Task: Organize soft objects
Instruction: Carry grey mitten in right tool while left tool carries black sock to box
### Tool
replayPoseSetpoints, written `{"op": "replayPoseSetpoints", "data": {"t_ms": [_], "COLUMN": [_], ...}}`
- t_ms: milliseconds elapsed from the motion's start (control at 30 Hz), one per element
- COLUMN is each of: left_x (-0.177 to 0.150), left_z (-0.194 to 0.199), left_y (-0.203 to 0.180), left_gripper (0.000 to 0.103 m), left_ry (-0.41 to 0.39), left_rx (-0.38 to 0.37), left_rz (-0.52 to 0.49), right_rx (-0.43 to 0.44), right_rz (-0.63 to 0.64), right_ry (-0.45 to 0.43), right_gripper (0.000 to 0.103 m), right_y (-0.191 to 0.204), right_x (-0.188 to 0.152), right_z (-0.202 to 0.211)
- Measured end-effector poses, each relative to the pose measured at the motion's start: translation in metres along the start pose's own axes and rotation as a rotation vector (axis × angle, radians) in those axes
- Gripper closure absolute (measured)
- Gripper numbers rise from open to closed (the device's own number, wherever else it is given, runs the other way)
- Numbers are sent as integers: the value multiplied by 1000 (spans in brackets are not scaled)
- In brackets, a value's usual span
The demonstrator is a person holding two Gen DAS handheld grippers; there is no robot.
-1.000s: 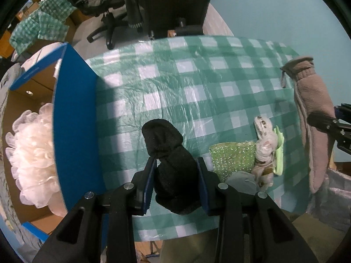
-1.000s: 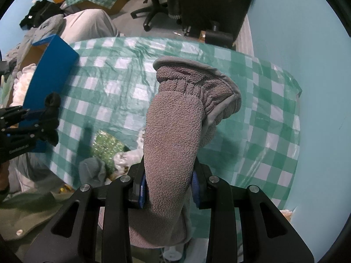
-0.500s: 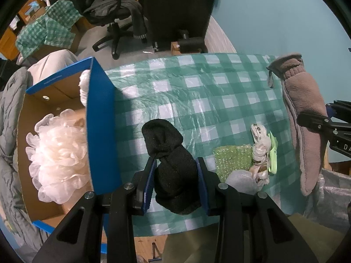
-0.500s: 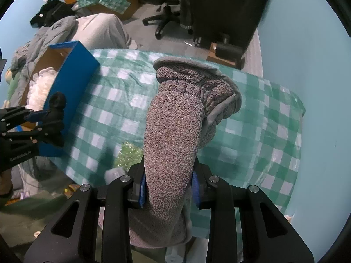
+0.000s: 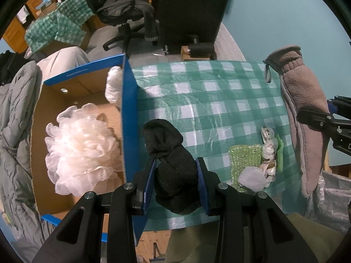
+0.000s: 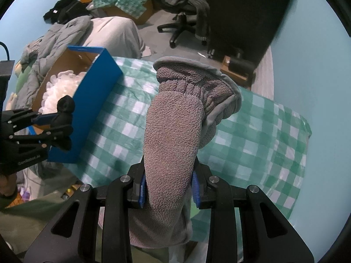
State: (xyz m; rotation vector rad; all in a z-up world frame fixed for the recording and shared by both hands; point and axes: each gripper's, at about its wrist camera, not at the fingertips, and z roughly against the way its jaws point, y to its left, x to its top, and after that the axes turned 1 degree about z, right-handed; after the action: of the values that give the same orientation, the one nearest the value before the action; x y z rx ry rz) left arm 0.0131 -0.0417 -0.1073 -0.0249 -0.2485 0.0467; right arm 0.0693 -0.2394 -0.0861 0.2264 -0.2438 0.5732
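Note:
My left gripper (image 5: 175, 166) is shut on a black rolled sock (image 5: 171, 160) and holds it in the air just right of the blue wall of a cardboard box (image 5: 128, 118). A white bath pouf (image 5: 83, 149) lies in the box. My right gripper (image 6: 169, 182) is shut on a grey fleece mitten (image 6: 175, 135), held upright above the green checked tablecloth (image 6: 252, 135). The mitten also shows in the left wrist view (image 5: 305, 114), and the sock in the right wrist view (image 6: 63, 118).
On the cloth near the front edge lie a green bubble-wrap piece (image 5: 243, 157), a crumpled plastic bag (image 5: 269, 151) and a pale grey wad (image 5: 252, 177). Grey bedding (image 5: 15, 131) lies left of the box. An office chair (image 5: 129, 22) stands behind.
Both grippers have risen and pulled back with their loads. The left one has moved left, so the box's inside and the pouf show more fully.

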Motion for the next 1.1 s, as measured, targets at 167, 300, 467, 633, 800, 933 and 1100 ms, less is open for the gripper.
{"op": "replayPoseSetpoints", "data": {"t_ms": [167, 300, 467, 633, 800, 933, 1100], "left_x": [-3, -6, -10, -14, -19, -22, -24], "left_z": [7, 11, 16, 20, 22, 24, 26], "left_y": [16, 26, 38, 54, 72, 87, 104], "left_gripper": [67, 67, 67, 67, 67, 67, 67], "left_ry": [-10, -17, -25, -27, -30, -31, -34], "left_rx": [2, 5, 12, 18, 23, 30, 43], "left_rz": [29, 46, 65, 100, 132, 157, 187], "right_rx": [15, 26, 41, 58, 76, 100, 117], "right_rz": [32, 58, 86, 120, 150, 162, 172], "right_ry": [-10, -20, -29, -34, -39, -42, -47], "right_gripper": [73, 73, 73, 73, 73, 73, 73], "right_y": [16, 28, 44, 64, 82, 95, 110], "right_x": [11, 19, 29, 40, 50, 59, 71], "right_z": [2, 3, 2, 1, -2, -6, -11]}}
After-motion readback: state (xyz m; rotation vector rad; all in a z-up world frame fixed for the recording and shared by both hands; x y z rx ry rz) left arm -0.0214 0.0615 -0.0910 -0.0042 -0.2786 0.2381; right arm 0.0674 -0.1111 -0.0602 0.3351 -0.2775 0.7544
